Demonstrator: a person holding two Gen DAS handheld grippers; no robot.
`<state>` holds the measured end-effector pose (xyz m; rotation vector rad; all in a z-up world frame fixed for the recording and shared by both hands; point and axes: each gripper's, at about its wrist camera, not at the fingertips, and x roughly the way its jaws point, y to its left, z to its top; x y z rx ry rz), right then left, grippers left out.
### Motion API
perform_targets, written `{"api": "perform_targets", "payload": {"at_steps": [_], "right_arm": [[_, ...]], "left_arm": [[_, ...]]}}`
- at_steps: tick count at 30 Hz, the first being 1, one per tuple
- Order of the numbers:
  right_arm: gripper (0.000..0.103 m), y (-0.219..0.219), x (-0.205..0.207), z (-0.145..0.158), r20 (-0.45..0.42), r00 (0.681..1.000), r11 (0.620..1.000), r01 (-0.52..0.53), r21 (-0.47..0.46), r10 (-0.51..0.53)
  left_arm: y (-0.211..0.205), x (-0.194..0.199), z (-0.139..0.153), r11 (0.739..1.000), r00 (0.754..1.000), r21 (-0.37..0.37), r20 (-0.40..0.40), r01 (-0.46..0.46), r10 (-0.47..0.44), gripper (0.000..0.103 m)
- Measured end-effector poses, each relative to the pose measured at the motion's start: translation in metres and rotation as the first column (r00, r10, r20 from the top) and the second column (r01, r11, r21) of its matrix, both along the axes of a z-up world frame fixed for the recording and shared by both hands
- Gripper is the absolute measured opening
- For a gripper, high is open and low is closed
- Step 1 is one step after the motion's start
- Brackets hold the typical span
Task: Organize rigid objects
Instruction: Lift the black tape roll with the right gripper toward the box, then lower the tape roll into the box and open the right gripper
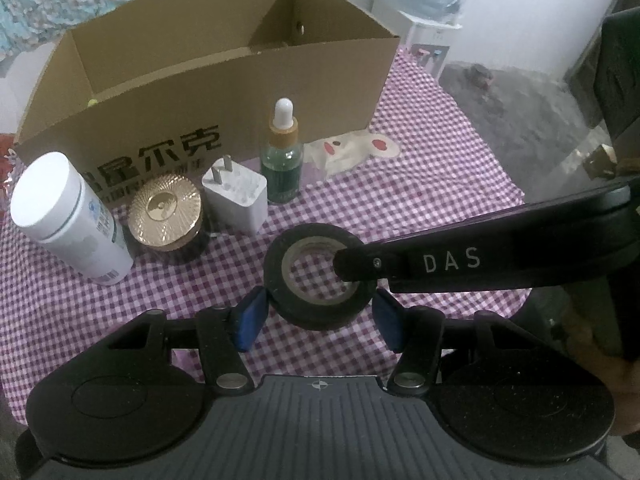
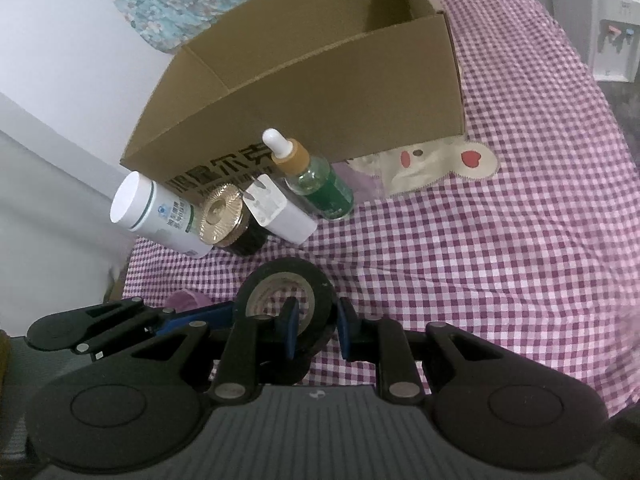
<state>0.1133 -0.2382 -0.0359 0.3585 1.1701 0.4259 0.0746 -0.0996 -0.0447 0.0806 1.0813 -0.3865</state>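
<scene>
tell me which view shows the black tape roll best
The left wrist view: the black tape roll shows nearly whole from above, its open core visible, between the left gripper pads, with the right gripper finger crossing its rim. The right wrist view shows the roll partly hidden, the right gripper pinching its wall.

1. I see a table under a purple-and-white checked cloth [image 1: 420,184].
2. At upper centre stands an open cardboard box [image 1: 280,92].
3. In front of it, left to right: white bottle [image 1: 68,216], gold-lidded jar [image 1: 168,216], white charger [image 1: 236,198], green dropper bottle [image 1: 282,160].
</scene>
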Motion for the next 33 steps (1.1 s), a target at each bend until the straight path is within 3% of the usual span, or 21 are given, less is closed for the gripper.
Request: {"api": "perform_targets", "payload": {"at_steps": [25,33], "right_arm": [[0.022,0.009,-0.011,0.043,0.098,0.995,0.999,0.010,-0.037,-0.006],[0.022,0.016,-0.008,0.069,0.163,0.987,0.999,0.002,-0.048,0.006]], "left_arm": [[0.003,-0.017,0.037,1.000,0.995,-0.015,0.104,-0.011,0.013,0.054],[0.010,-0.017,0.064,0.999,0.985,-0.034,0.170,-0.025,0.031,0.052]]}}
